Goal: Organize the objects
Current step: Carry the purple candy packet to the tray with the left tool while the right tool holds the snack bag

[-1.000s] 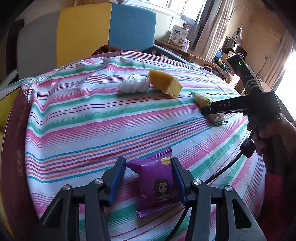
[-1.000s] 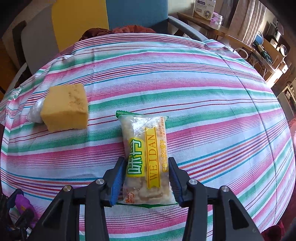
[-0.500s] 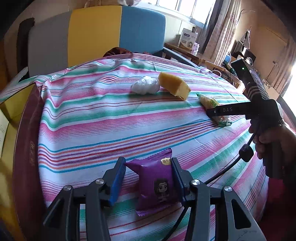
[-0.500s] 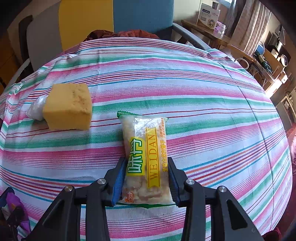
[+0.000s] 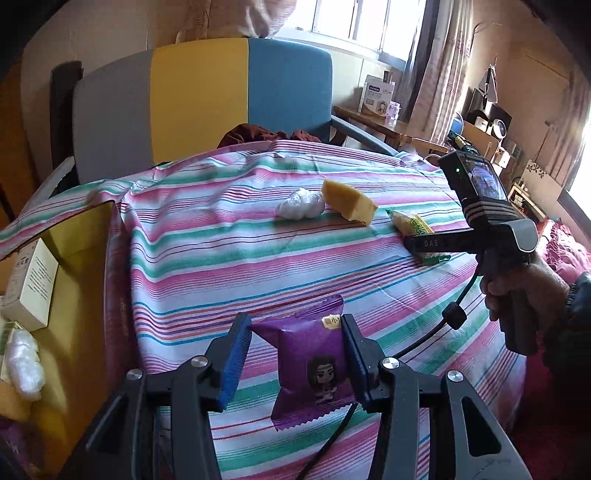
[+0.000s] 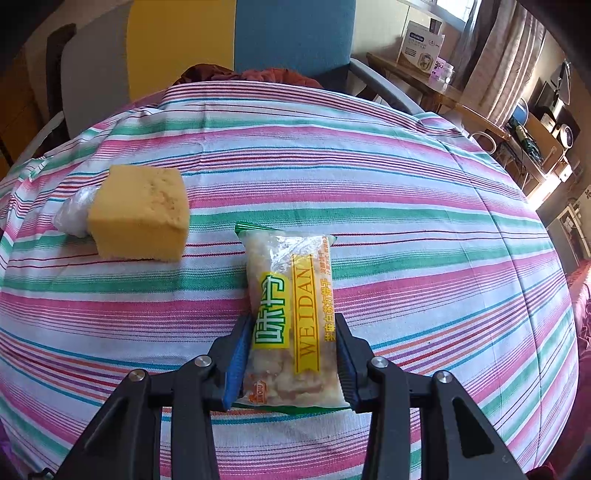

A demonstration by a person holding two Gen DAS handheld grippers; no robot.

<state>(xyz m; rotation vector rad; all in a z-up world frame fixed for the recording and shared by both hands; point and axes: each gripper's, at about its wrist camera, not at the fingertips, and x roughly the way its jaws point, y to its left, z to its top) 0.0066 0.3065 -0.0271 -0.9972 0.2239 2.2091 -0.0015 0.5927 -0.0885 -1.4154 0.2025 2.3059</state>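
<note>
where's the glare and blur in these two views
Left wrist view: the window and right edge are blown out, the open box at left is soft. Right wrist view: even light, sharp yellow snack pack, striped cloth bulges from fisheye.

Left wrist view: taken from just behind the left gripper (image 5: 293,363), looking forward along its 2 fingers, low and close over the striped tablecloth (image 5: 207,254), toward the tri-colour chair (image 5: 199,96) and window at the far side. An open box (image 5: 74,258) lies at the left edge; the right gripper (image 5: 417,243) enters from the right.

Right wrist view: taken from just behind the right gripper (image 6: 290,360), facing the same chair (image 6: 236,40), tilted down and nearer the cloth (image 6: 369,177).

Shared field: the yellow sponge (image 5: 349,201) (image 6: 140,212), white wad (image 5: 301,203) (image 6: 72,216), yellow-green packet (image 5: 412,225) (image 6: 291,314), cloth and chair appear in both views.
</note>
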